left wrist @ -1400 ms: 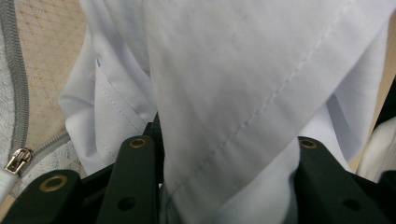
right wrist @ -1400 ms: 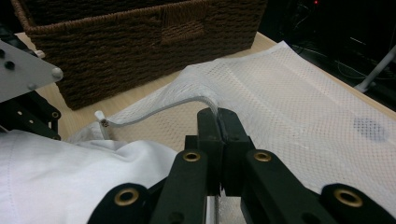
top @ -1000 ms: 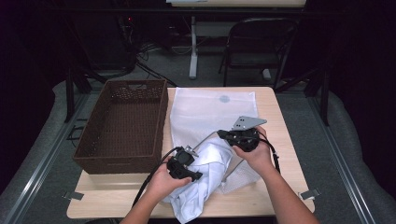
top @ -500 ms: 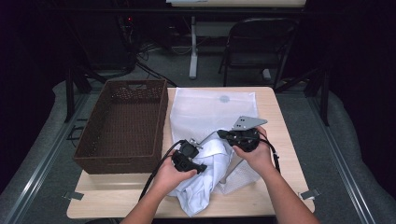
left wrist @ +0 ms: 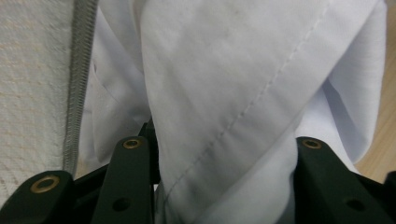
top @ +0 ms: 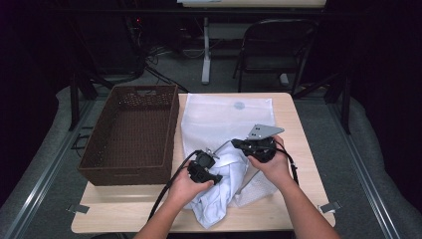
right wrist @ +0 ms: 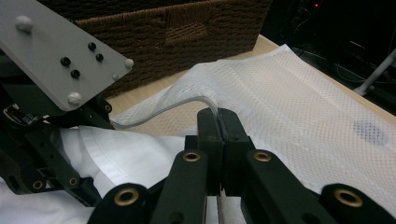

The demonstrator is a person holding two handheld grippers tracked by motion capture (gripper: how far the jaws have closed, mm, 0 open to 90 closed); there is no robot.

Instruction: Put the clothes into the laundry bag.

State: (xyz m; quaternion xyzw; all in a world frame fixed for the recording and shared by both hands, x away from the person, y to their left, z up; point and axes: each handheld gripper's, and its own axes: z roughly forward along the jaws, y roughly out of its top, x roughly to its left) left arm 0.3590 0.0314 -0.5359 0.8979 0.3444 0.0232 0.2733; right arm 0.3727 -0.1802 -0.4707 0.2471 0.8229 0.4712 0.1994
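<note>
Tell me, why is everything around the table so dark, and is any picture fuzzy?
High view: light falls on the table, while the room behind stays nearly black. Left gripper view: the white cloth sits very close, so the jaws at the bottom look soft. Right gripper view: the mesh bag is fairly sharp, the background dim.

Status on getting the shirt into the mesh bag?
Done: right gripper is shut on the mesh bag at its zipper edge, lifting it. In hand: left gripper holds the white shirt at the mouth. Left: most of the shirt lies outside; basket untouched.
</note>
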